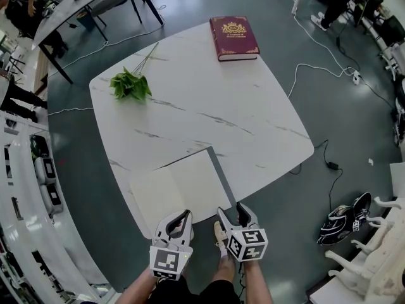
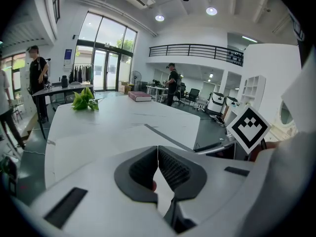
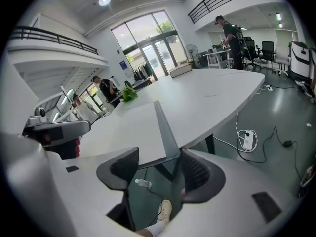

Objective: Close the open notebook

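Note:
The open notebook (image 1: pixel 180 189) lies flat at the near edge of the white marble table (image 1: pixel 209 100), cream pages up, with a grey cover strip (image 1: pixel 221 177) along its right side. My left gripper (image 1: pixel 179 215) hovers just off the table edge at the notebook's near side, and its jaws (image 2: pixel 158 149) are shut with nothing between them. My right gripper (image 1: pixel 231 209) is open at the notebook's near right corner. In the right gripper view the grey cover corner (image 3: pixel 168 154) sits between the jaws (image 3: pixel 159 154), and the pads do not touch it.
A dark red hardback book (image 1: pixel 234 38) lies at the table's far edge, and a sprig of green leaves (image 1: pixel 131 85) at the far left. Cables, a power strip (image 3: pixel 247 139) and a dark bag (image 1: pixel 345 223) are on the floor to the right. People stand in the background.

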Demonstrator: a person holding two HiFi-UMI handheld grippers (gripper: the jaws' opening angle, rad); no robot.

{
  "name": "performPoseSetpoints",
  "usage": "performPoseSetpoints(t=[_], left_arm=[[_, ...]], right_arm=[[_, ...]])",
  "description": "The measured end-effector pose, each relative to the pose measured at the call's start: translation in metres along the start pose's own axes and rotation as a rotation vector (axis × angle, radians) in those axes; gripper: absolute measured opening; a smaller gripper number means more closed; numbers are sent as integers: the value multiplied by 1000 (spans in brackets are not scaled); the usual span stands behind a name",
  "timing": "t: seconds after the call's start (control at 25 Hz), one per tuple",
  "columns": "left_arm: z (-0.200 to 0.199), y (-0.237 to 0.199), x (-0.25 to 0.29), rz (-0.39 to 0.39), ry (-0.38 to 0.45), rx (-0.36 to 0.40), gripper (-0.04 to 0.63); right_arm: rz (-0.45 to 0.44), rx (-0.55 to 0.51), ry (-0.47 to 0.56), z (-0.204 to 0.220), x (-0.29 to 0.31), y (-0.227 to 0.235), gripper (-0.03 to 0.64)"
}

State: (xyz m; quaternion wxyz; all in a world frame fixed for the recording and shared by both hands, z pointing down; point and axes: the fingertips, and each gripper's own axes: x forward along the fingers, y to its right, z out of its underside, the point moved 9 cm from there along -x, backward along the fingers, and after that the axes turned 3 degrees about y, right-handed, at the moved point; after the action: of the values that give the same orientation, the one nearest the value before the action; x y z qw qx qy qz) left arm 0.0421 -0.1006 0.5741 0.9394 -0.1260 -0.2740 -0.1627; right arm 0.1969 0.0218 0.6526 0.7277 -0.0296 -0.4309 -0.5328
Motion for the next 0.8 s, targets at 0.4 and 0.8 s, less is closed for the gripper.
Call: performPoseSetpoints(t=[0.4, 0.8], left_arm=[[-1, 0, -6, -7, 39, -8, 25], [-13, -3, -30, -43, 56, -9, 25]], right_arm=[[55, -54, 29, -8, -13, -2, 158], [98, -116, 60, -21, -30, -16, 65]])
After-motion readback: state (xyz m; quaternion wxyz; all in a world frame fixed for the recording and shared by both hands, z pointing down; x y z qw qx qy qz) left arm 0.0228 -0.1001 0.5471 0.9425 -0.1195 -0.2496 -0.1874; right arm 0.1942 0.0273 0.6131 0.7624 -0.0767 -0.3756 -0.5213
